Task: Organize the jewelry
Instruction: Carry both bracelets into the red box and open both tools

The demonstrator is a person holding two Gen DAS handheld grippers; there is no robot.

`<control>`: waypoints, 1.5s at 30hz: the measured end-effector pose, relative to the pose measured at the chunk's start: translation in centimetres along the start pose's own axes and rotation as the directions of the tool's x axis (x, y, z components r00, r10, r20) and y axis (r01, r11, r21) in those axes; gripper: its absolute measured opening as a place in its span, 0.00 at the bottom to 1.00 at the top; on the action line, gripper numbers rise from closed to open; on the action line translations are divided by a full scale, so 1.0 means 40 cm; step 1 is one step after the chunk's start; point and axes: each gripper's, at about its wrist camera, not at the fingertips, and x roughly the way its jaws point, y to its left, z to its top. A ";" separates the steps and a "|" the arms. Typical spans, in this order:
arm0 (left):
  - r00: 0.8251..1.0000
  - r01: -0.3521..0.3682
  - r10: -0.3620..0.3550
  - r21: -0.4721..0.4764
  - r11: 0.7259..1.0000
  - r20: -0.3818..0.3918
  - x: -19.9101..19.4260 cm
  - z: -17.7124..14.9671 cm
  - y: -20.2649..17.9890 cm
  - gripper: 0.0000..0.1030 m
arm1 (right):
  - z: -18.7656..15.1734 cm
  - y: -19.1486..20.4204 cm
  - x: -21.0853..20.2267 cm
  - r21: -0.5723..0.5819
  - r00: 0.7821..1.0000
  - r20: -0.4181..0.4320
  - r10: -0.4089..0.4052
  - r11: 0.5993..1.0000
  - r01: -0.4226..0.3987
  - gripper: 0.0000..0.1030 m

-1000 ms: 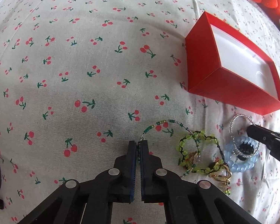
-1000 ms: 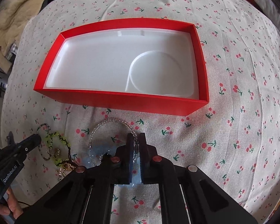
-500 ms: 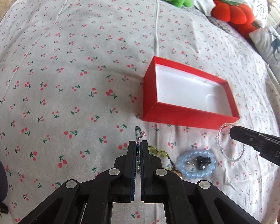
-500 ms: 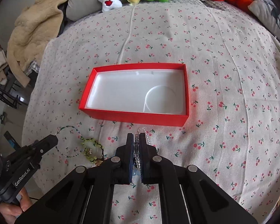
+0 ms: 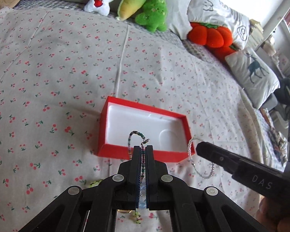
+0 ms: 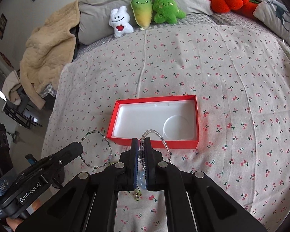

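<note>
An open red box [image 5: 114, 116] with a white liner lies on the cherry-print bedspread; it also shows in the right wrist view [image 6: 196, 116]. My left gripper [image 5: 143, 147] is shut on a thin green-and-pink beaded bracelet [image 5: 134, 133], held in the air in front of the box. My right gripper [image 6: 141, 141] is shut on a clear beaded bracelet [image 6: 160, 137], also lifted near the box's front wall. Each gripper shows in the other's view: the right gripper [image 5: 200, 147] with the clear bracelet [image 5: 191, 150], the left gripper [image 6: 77, 147] with the beaded bracelet [image 6: 106, 143].
More jewelry lies under the grippers: pale blue beads [image 6: 141, 181] and a green beaded piece [image 5: 137, 217]. Plush toys [image 5: 134, 5], a red-orange plush [image 5: 210, 33] and pillows [image 5: 251, 75] line the bed's far side. A beige blanket [image 6: 46, 52] hangs at the left.
Both grippers have risen well above the bedspread, each carrying its bracelet up off the jewelry pile. The box now looks smaller and farther below.
</note>
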 end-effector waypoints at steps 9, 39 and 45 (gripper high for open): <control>0.987 0.161 -0.157 -0.109 0.981 0.040 0.088 0.045 0.027 0.00 | 0.052 0.014 0.031 0.021 0.999 0.036 0.039 0.999 -0.040 0.05; 1.000 0.002 -0.002 -0.227 0.974 0.001 0.256 0.029 0.094 0.15 | 0.081 -0.123 0.202 0.186 0.998 -0.061 0.003 0.982 0.009 0.07; 0.998 -0.066 0.065 -0.194 0.979 -0.013 0.193 0.025 0.074 0.38 | 0.067 -0.124 0.164 0.223 0.999 -0.045 0.021 0.975 -0.010 0.14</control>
